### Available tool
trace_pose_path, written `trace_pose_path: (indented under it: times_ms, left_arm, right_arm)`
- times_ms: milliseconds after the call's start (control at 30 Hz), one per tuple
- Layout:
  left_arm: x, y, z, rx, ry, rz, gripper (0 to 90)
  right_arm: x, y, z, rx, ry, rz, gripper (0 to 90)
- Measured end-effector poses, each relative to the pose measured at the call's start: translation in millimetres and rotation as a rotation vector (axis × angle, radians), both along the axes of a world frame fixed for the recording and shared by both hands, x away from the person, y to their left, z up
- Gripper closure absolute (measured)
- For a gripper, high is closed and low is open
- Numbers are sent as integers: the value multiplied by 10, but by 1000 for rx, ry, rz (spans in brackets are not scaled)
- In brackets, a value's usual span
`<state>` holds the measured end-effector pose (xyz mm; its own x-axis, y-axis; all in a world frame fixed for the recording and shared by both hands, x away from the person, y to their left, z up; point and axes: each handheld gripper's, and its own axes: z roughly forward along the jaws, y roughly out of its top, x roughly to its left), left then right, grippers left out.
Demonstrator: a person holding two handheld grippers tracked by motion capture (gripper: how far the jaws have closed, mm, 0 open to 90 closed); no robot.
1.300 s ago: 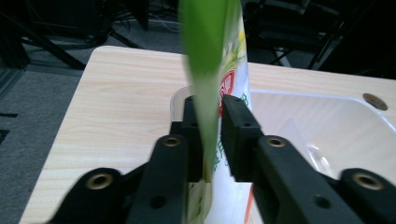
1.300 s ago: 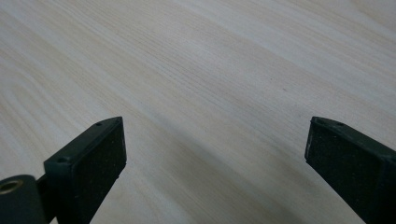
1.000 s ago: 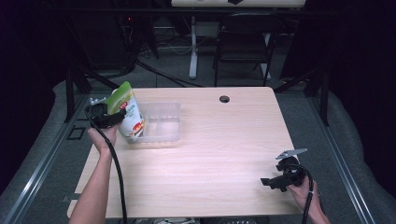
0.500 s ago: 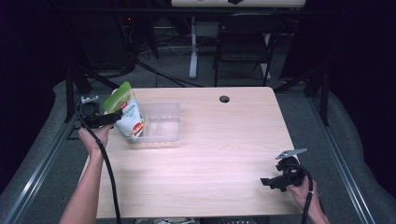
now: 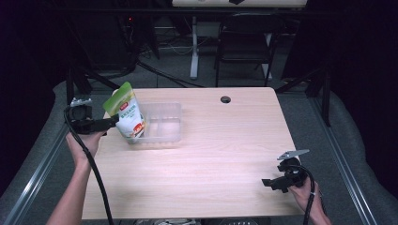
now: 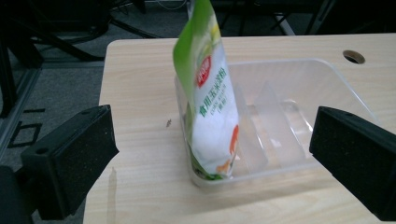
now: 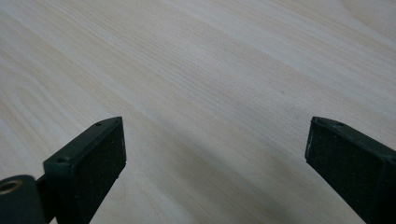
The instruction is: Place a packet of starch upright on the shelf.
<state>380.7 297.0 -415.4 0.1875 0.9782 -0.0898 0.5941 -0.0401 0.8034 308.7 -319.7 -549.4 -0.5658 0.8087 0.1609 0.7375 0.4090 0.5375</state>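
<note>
A green and white food pouch (image 5: 127, 115) stands upright in the left end of a clear plastic tray (image 5: 164, 123) with dividers. My left gripper (image 5: 110, 123) is level at the pouch's left side. Its jaws have just been opening and now stand wide, with neither pad touching the pouch. In the left gripper view the pouch (image 6: 210, 102) and tray (image 6: 299, 84) lie ahead of the open left gripper (image 6: 212, 128). My right gripper (image 5: 272, 183) rests low near the table's front right corner. In the right gripper view, the right gripper (image 7: 215, 140) is open over bare wood.
The light wooden table (image 5: 211, 154) has a round cable hole (image 5: 225, 99) near its back edge. Behind the table stand a dark chair (image 5: 244, 47) and a white desk leg (image 5: 194, 47). A metal rail (image 5: 37, 173) runs along the left side.
The left gripper let go of the pouch and drew back to the left and up, jaws spreading. The pouch stays standing in the tray. The right gripper has not moved.
</note>
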Motion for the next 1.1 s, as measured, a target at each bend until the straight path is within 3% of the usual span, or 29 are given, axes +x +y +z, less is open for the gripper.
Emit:
trace_pose_path:
  times_ms: [433,867,1100]
  left_arm:
    - [-586,-143,-44,37,9,-90,1]
    - [-1030,-431,-393,51,66,-163,1]
    - [-1150,-548,-612,45,100,-176,1]
  right_arm:
    - [-9,17,1,1,-6,2,46]
    - [-26,36,13,-10,-7,8,47]
    - [-25,35,11,-13,-4,10,48]
